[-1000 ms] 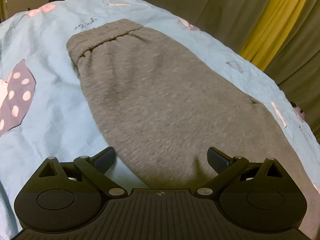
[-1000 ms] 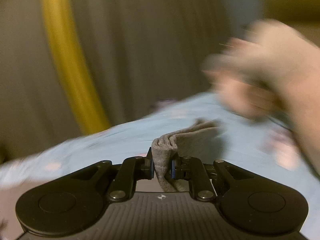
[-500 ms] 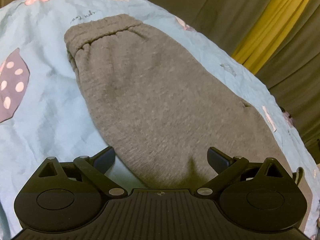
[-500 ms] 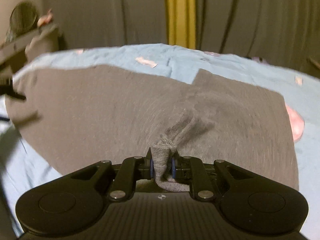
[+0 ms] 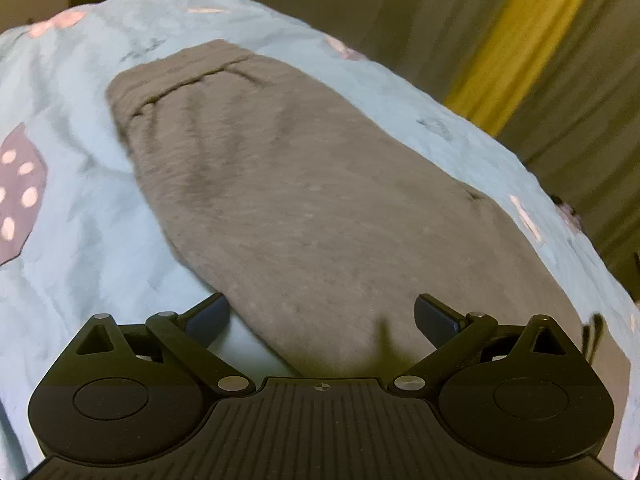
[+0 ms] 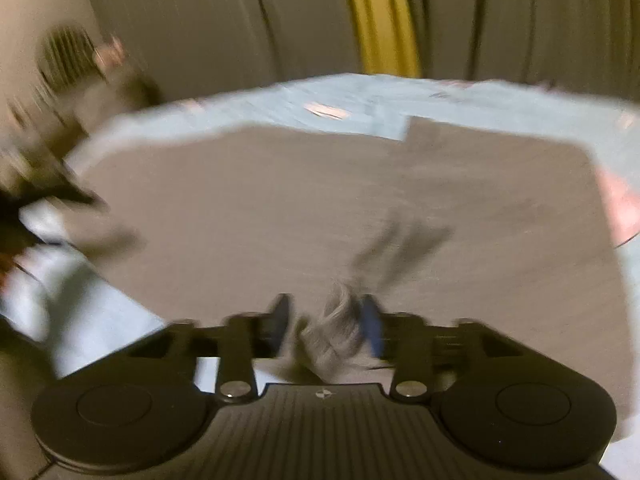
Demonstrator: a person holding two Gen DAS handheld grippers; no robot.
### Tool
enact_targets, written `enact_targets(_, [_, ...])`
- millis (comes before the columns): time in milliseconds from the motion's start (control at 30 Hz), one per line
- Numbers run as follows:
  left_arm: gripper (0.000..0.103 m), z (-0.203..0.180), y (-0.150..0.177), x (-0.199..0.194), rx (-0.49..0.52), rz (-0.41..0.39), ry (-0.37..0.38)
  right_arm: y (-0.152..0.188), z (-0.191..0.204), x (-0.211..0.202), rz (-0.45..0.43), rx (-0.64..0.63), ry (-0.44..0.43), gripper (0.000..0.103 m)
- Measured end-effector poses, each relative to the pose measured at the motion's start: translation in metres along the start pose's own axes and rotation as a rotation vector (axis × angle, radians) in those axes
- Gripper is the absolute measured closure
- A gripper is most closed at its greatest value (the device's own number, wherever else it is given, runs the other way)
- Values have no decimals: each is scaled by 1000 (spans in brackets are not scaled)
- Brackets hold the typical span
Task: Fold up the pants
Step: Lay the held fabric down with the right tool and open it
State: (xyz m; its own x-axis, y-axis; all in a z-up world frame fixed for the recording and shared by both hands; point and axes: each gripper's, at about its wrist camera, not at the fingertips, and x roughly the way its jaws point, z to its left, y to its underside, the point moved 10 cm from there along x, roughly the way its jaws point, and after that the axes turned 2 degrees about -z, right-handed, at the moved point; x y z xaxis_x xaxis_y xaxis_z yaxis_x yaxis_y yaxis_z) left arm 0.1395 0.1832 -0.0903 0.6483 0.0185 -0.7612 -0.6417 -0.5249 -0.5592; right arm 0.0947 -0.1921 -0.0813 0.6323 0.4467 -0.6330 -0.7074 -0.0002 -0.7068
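One pants (image 5: pixel 320 200) lengthwise, waistband far | left gripper (image 5: pixel 320 320) apart | right gripper (image 6: pixel 326 320) apart, cloth between

Dim, probably motion-blurred, fisheye-warped edges.

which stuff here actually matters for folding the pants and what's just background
Part of the job:
- grey pants, spread flat on the bed
- right gripper, partly open, a bunch of the fabric between its fingers
- left gripper, wide open over the near end of the pants

Just there:
- light blue patterned sheet
- grey and yellow curtains
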Motion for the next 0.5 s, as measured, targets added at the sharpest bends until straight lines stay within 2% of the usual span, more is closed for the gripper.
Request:
enact_targets(33, [2, -6, 1, -3, 25, -2, 10, -6, 0, -8, -30, 64, -73, 52])
enact_targets(67, [2, -16, 2, -6, 63, -12, 21, -13, -3, -16, -62, 127, -122, 44])
enact_targets(100, [2, -27, 3, -10, 113, -19, 38, -19, -12, -24, -100, 182, -127, 30])
enact_targets(167, [2, -60, 10, -17, 225, -25, 91, -24, -40, -33, -158, 269, -43, 15])
enact_targets(200, [2, -80, 15, -21, 270, -23, 128, -22, -57, -35, -161, 301, 44, 13])
enact_targets(267, [2, -117, 29, -24, 333, 8, 206, -7, -86, -29, -76, 313, 246, 13])
enact_targets(300, [2, -135, 36, -23, 354, 32, 243, 1, -96, -25, -24, 346, 306, 13])
enact_targets(333, [2, -155, 45, -22, 373, 64, 281, 5, -99, -22, 11, 380, 306, 12])
enact_targets(367, [2, -174, 54, -19, 391, 101, 316, 2, -99, -24, 1, 388, 296, 11])
enact_targets(400, [2, -190, 62, -17, 406, 138, 349, -3, -98, -30, -37, 392, 286, 5])
enact_targets(433, [2, -209, 72, -13, 422, 178, 385, -7, -99, -38, -73, 395, 283, 4])
enact_targets(500, [2, -236, 87, -8, 440, 222, 429, -15, -106, -55, -145, 372, 346, 4])
